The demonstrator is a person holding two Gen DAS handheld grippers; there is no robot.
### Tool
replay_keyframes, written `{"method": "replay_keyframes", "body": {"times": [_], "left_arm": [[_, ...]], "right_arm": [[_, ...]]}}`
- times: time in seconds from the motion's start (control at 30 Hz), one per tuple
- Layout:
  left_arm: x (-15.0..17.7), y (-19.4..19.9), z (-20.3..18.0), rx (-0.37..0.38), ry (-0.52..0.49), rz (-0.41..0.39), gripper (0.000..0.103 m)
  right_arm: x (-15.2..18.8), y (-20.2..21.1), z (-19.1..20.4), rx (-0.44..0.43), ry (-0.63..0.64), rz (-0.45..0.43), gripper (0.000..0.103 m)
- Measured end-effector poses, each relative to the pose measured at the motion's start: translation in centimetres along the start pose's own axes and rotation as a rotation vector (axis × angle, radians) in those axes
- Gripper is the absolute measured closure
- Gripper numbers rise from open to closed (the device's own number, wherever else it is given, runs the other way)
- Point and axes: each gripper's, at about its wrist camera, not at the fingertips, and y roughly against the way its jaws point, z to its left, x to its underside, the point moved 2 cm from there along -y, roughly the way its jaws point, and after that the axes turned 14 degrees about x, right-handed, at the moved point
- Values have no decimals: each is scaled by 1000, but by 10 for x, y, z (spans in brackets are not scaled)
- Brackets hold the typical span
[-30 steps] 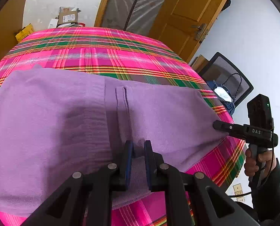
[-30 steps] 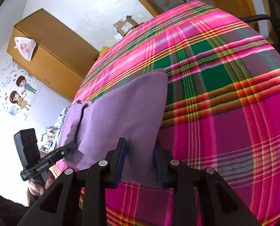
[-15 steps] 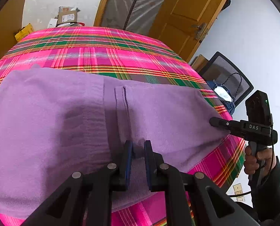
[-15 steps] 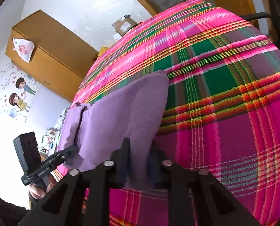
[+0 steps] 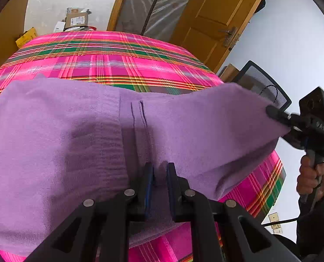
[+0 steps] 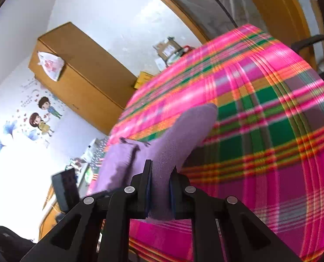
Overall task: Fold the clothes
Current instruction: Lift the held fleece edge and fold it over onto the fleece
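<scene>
A purple knit garment [image 5: 59, 131] lies spread over the pink plaid tablecloth [image 5: 109, 59]. My left gripper [image 5: 159, 170] is shut on the garment's near edge, close to a seam with two dark slits. In the right wrist view my right gripper [image 6: 161, 174] has its jaws closing on the garment's right end [image 6: 183, 135], with the cloth pinched between the pads and lifted off the table. The left wrist view shows that right gripper [image 5: 271, 111] at the far right, raising the purple corner in a person's hand [image 5: 310, 179].
The table's near and right edges drop off close to both grippers. A mesh-backed chair [image 5: 264, 87] stands past the right edge. A wooden door [image 5: 216, 17] and boxes [image 5: 75, 19] lie beyond the far side. A wooden cabinet [image 6: 79, 74] stands at the left wall.
The right gripper's jaws closed onto the garment's right end, then rose, pulling that corner up off the tablecloth. The left gripper stayed where it was, still clamped on the near edge.
</scene>
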Motion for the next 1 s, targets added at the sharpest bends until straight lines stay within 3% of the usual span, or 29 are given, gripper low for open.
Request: {"method": "replay_keyframes", "body": {"times": [0.53, 0.77, 1.0], "left_arm": [[-10, 14, 2, -7, 6, -48, 91], [-11, 27, 10, -15, 8, -79, 91], [-4, 20, 8, 26, -7, -54, 91]], "right_arm": [[-37, 7, 104, -155, 190, -56, 90], [-44, -2, 140, -187, 246, -49, 90], [-47, -21, 174, -201, 286, -25, 90]]}}
